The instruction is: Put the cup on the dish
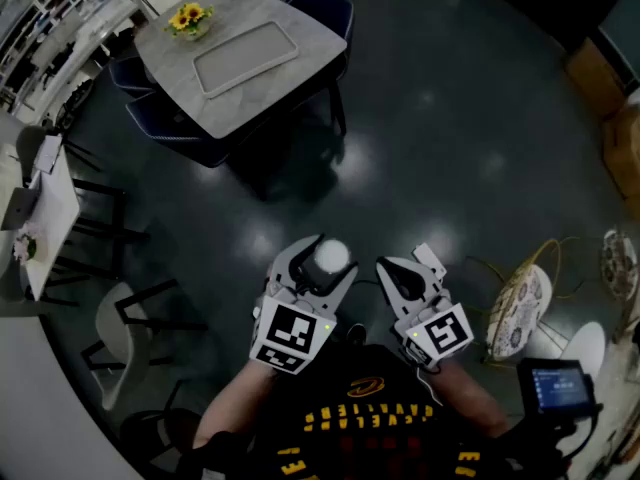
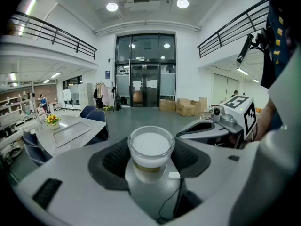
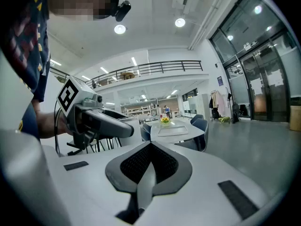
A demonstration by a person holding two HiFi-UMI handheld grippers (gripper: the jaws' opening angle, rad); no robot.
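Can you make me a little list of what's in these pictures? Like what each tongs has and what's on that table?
left tongs: closed on the cup
cup: upright, white inside, carried in the air
right tongs: shut, nothing in them
table: far ahead across the dark floor
on the table: a tray and yellow flowers
cup on a dish: not yet

A pale grey counter (image 1: 232,6) stands on the dark glossy floor (image 1: 450,148), bearing a shallow rectangular tray (image 1: 245,58) and yellow flowers (image 1: 189,16) near one corner.
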